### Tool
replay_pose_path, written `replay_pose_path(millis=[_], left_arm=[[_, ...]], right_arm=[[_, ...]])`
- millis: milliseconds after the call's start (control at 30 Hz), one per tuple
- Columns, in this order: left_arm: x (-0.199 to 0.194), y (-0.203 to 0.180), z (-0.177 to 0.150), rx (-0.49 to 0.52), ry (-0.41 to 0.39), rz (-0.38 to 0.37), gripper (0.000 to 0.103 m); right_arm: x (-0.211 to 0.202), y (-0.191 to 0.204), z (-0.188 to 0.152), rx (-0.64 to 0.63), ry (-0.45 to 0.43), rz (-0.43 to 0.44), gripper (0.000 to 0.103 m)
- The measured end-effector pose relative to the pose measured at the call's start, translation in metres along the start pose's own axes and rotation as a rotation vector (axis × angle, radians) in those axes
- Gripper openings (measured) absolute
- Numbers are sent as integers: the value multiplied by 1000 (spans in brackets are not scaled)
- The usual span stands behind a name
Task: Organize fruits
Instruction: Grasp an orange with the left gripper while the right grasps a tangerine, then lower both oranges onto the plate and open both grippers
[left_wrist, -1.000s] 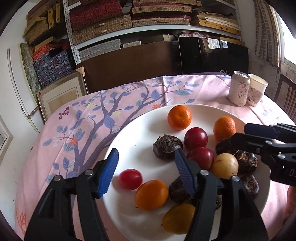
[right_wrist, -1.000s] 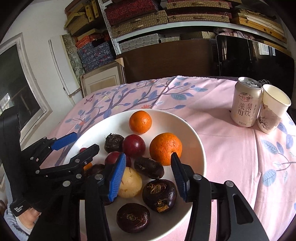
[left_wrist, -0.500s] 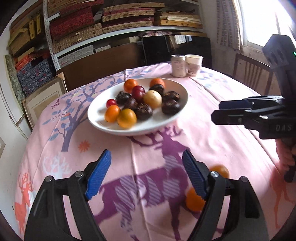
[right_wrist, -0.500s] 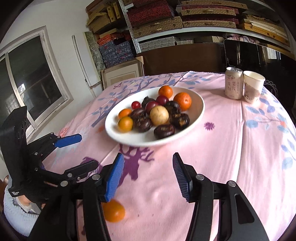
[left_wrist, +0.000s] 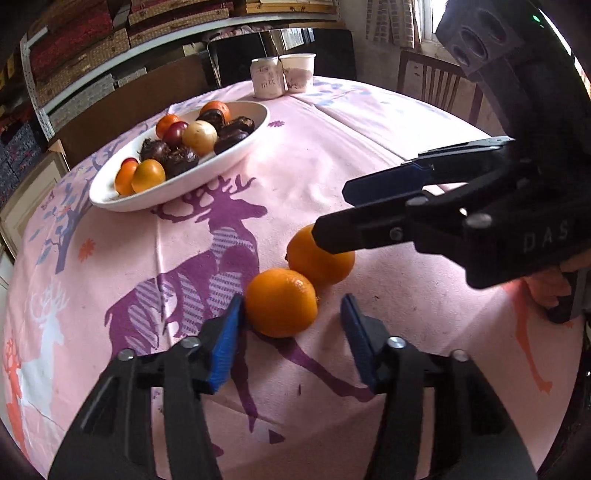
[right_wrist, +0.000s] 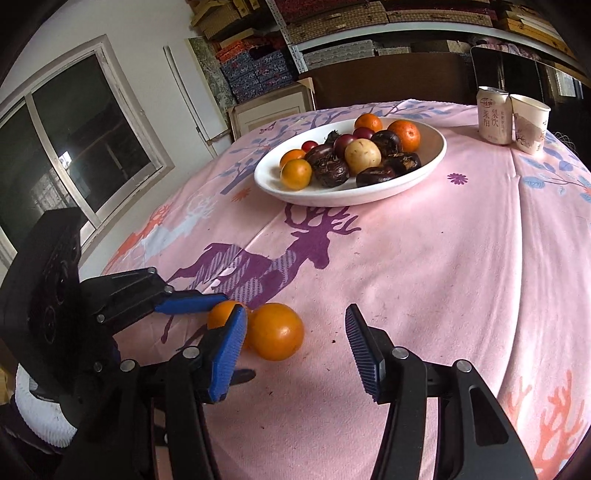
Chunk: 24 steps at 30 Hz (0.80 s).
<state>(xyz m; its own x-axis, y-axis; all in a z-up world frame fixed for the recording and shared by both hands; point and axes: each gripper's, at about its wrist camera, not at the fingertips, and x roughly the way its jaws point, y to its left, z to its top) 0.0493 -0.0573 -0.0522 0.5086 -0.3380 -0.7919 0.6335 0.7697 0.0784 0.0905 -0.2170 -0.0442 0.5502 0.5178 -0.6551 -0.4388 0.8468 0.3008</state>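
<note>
Two oranges lie side by side on the pink tablecloth near the front. My left gripper (left_wrist: 291, 317) is open, its jaws on either side of the nearer orange (left_wrist: 281, 302), the left pad touching it. My right gripper (right_wrist: 295, 328) is open around the other orange (right_wrist: 275, 331), which shows in the left wrist view (left_wrist: 320, 258) partly behind the right gripper's finger. A white oval plate (left_wrist: 236, 147) (right_wrist: 424, 173) holds several oranges, red plums, a pale round fruit and dark water chestnuts, farther back.
A drink can (right_wrist: 493, 114) and a paper cup (right_wrist: 530, 122) stand at the far right of the table. A wooden chair (left_wrist: 436, 81) stands behind the table. Shelves of boxes line the back wall; a window is at the left.
Both grippers have pulled back from the plate to the table's front and lowered around the two loose oranges, which now sit between the open jaws.
</note>
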Motion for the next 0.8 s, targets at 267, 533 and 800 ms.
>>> replay_pose_path(millis=[267, 533, 800], left_arm=[[-2, 5, -1, -32, -8, -18, 39], [-10, 8, 3, -34, -40, 12, 37], [-27, 54, 40, -131, -101, 91, 37]], right_arm=[[17, 4, -2, 13, 68, 53, 38], [-1, 0, 2, 28, -17, 37, 37], [-26, -21, 44, 88, -117, -19, 37]])
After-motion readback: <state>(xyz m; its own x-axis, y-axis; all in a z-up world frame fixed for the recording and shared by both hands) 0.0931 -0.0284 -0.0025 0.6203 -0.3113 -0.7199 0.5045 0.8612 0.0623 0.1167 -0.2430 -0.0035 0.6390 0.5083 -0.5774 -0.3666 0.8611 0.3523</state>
